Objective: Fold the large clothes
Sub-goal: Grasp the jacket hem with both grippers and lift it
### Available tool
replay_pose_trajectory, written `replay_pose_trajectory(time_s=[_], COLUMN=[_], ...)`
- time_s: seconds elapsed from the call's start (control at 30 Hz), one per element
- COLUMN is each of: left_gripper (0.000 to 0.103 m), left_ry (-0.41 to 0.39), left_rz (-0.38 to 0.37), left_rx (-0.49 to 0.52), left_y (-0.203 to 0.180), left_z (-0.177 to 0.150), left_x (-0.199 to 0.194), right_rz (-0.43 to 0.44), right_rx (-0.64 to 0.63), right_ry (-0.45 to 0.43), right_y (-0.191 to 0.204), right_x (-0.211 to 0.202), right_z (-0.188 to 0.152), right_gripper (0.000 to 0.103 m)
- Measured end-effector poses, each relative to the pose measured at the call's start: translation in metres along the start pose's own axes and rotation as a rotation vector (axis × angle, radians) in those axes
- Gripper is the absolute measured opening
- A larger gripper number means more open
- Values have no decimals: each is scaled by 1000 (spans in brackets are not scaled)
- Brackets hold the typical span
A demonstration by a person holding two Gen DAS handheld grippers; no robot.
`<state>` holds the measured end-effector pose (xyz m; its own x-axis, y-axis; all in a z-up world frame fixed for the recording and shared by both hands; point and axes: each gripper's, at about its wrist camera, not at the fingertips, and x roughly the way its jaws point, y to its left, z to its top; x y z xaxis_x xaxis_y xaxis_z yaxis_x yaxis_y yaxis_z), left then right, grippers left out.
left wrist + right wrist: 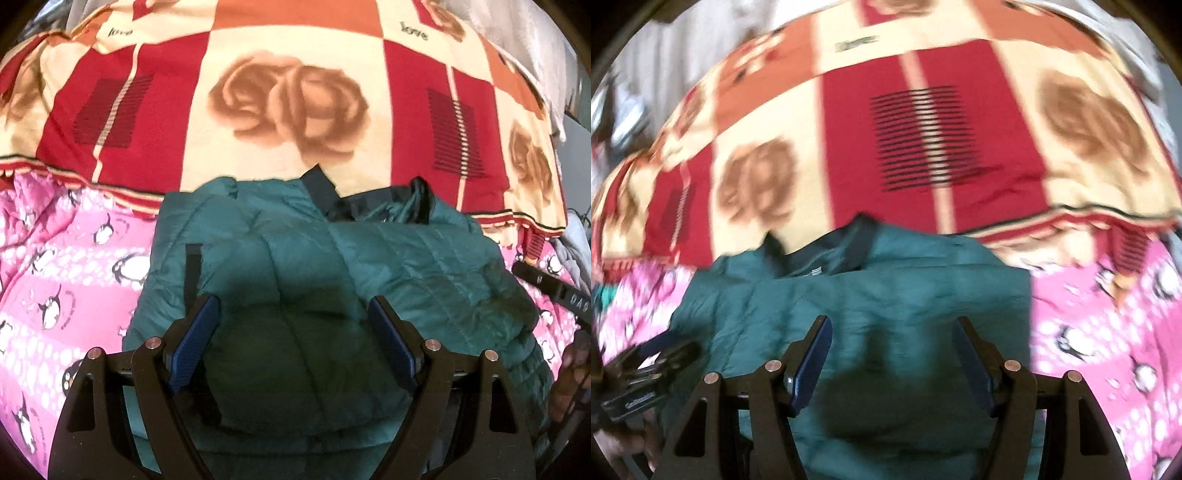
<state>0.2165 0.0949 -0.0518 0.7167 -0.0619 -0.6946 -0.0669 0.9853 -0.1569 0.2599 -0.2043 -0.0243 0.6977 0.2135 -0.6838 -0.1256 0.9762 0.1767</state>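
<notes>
A teal quilted jacket (332, 258) lies folded on the bed, its dark collar (321, 184) at the far end. It also shows in the right wrist view (886, 288). My left gripper (293, 306) is open and empty, hovering just above the jacket's near part. My right gripper (892, 328) is open and empty above the jacket's near part too. The right gripper's body (554, 291) shows at the right edge of the left wrist view. The left gripper's body (642, 373) shows at the lower left of the right wrist view.
A pink penguin-print sheet (66, 288) lies under the jacket; it also shows in the right wrist view (1108, 332). A red and cream rose blanket (288, 92) covers the far half of the bed, and it shows in the right wrist view (849, 147). Grey fabric (517, 37) lies beyond.
</notes>
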Motion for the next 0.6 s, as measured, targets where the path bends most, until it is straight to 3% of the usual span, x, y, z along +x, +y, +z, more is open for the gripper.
replay_pose_trajectory(time_s=[0.07,0.13,0.23,0.43,0.6], left_gripper=[84,84,84,84,84], left_ry=[66,68,64,-6,4], left_rz=[5,14,-7,-71,-66], left_rx=[10,23,5,-72,-73], left_y=[-2,-4,-1,18,35], left_z=[-5,-7,-3,3,-14], left_x=[13,15,9,-30,-65], right_rz=[-6,4,0,32,-5], right_rx=[20,3,-39,-30,-45], right_ry=[75,161,137,-40,-67], right_y=[-9,-10,-4,-5,-26], right_x=[15,32,23,-47,-104], right_z=[-8,-19,-15,-4,-41], right_gripper=[65,65,65,65,65])
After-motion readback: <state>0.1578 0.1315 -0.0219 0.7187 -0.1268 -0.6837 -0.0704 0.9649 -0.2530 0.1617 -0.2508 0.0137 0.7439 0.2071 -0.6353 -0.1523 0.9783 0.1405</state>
